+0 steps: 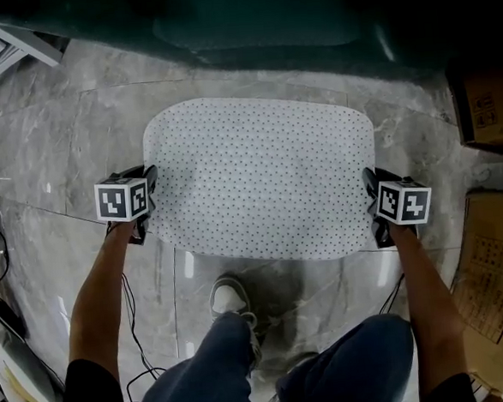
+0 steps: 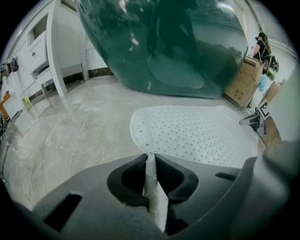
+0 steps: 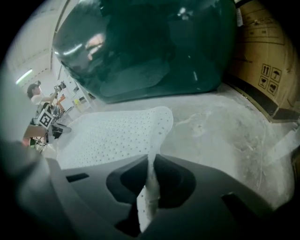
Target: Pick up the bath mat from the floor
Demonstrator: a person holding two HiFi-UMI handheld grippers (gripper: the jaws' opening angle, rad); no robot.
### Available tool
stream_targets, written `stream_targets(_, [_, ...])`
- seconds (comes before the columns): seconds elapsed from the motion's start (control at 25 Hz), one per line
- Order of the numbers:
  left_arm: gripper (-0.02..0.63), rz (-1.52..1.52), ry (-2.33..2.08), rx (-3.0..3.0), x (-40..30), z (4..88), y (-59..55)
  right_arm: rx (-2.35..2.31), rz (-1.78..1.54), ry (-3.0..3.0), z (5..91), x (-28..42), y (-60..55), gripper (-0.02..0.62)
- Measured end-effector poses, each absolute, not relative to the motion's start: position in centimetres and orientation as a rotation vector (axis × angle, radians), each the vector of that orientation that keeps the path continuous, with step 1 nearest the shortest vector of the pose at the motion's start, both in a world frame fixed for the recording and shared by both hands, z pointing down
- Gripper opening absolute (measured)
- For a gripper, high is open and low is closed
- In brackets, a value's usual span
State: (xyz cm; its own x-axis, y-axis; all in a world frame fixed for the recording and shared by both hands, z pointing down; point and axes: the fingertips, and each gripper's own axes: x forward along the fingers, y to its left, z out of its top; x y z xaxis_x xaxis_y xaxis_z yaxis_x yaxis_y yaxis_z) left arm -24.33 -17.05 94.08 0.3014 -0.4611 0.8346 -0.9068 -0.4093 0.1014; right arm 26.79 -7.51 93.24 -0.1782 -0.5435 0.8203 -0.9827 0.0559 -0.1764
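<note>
Bath mat (image 1: 262,173), pinched at both side edges, middle apparently on the floor (image 1: 59,158).
Left hand-held gripper (image 2: 150,161) and right hand-held gripper (image 3: 151,173) each clamped a thin rim fold, with the sheet spread between them. Risk: the shallow bite might slip, or the limp middle sag, on lifting.

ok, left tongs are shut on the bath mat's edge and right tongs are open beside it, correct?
Not quite. The right tongs are shut on the bath mat too: the right gripper view shows the mat's edge pinched between the jaws. The left tongs are shut on its opposite edge, as you said.
</note>
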Motion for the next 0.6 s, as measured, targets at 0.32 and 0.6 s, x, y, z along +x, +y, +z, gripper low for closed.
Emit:
stream_targets(0.32, [0.044,0.912,-1.206,2.001,-23.5,91.1,-16.8,1.542,1.021,-1.807,91.5,26.6,-7.6,0.028])
stream_targets(0.6, [0.044,0.876,-1.164,2.019,-21.9,86.1,-16.1,1.540,1.083,-1.827,87.1,25.2,-6.9,0.028])
